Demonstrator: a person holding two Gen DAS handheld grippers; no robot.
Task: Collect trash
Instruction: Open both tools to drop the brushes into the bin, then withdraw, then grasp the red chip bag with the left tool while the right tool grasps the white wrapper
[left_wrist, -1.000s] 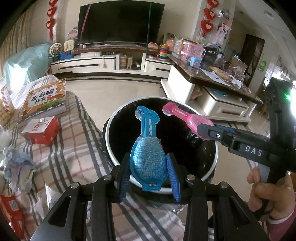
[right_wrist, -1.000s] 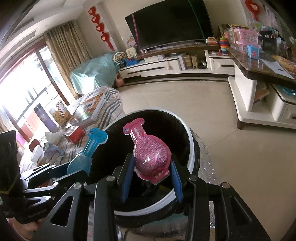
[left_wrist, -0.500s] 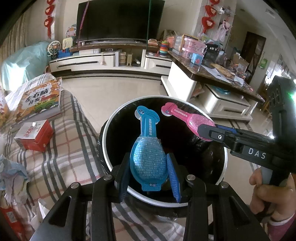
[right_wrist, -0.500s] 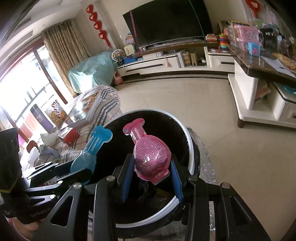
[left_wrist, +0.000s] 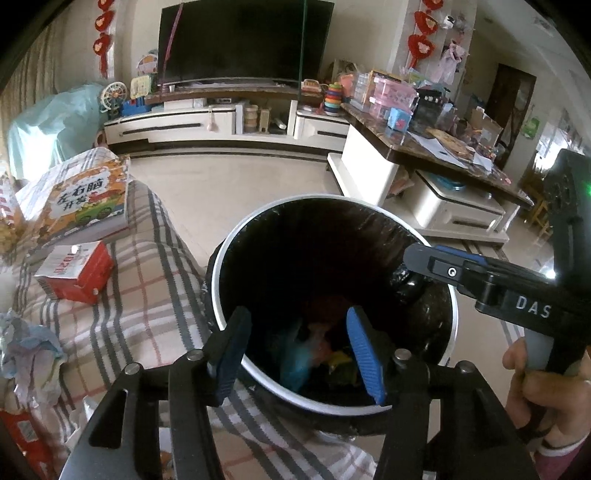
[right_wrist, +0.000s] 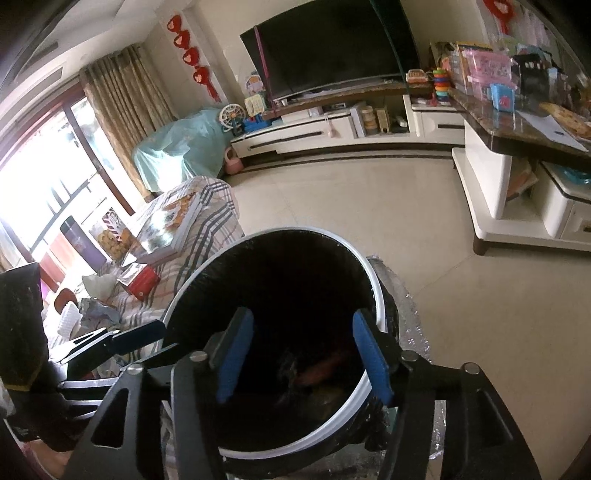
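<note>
With both poised over the black-lined bin (left_wrist: 221, 258), left gripper (left_wrist: 299, 347) and right gripper (right_wrist: 303, 354) jaws are opening, nothing between them, trash (left_wrist: 295, 358) inside bin.

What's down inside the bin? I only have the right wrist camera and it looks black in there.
Observer: The left wrist view shows a blurred blue piece low inside the bin.
Operator: Anything between the left fingers?
Observer: No, the left gripper is opening over the bin with nothing between its jaws.
Operator: And my side?
Observer: The right gripper is opening too, empty; the left view shows a hand on its handle.
</note>
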